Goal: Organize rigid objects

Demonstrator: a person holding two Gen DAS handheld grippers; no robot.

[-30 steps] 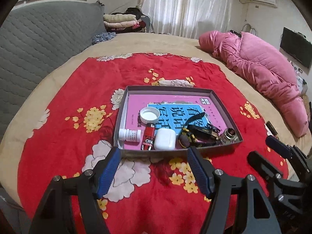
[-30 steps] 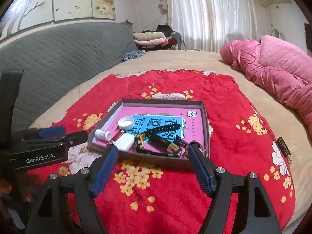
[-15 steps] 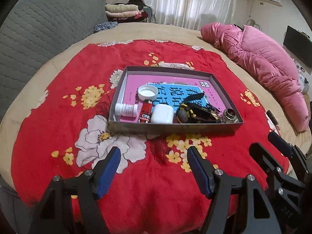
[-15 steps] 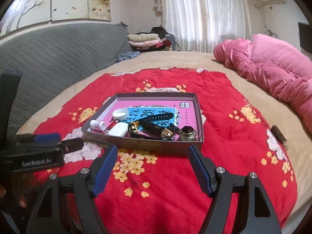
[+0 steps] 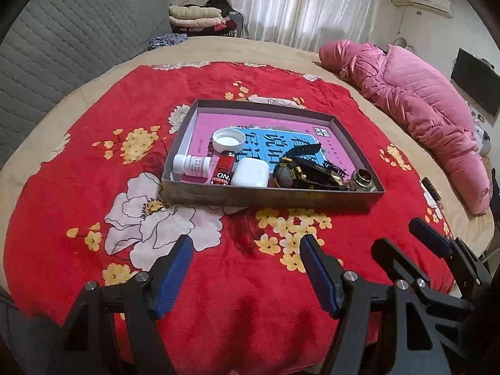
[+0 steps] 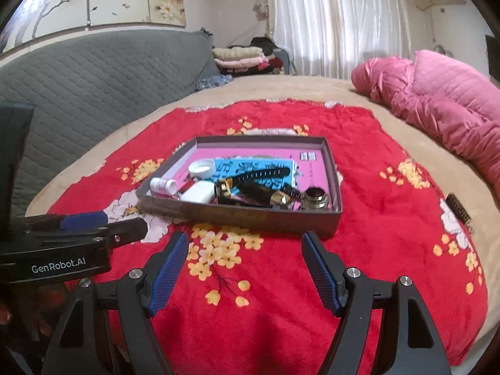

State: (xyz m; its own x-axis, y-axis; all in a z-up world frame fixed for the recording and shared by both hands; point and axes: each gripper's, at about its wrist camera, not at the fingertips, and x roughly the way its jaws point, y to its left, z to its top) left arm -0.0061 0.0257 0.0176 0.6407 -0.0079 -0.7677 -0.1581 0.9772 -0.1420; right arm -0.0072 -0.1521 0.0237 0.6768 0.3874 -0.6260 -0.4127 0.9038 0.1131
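While spread and empty, both tongs [image 5: 247, 268] [image 6: 245, 264] short of the tray's near wall [image 5: 272, 198].

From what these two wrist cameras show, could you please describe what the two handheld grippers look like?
Both look alike: the left gripper and the right gripper each have two black, angular plastic fingers fixed with round silver bolts, with ribbed blue pads on the inner faces. In the right wrist view, the left gripper's black body carries white lettering "GenRobot.AI". No cables, hands or sleeves are visible.

I can't read the blurry book [image 6: 253, 168]; the box wall [image 5: 268, 198] hides the red tube's [image 5: 223, 170] bottom.
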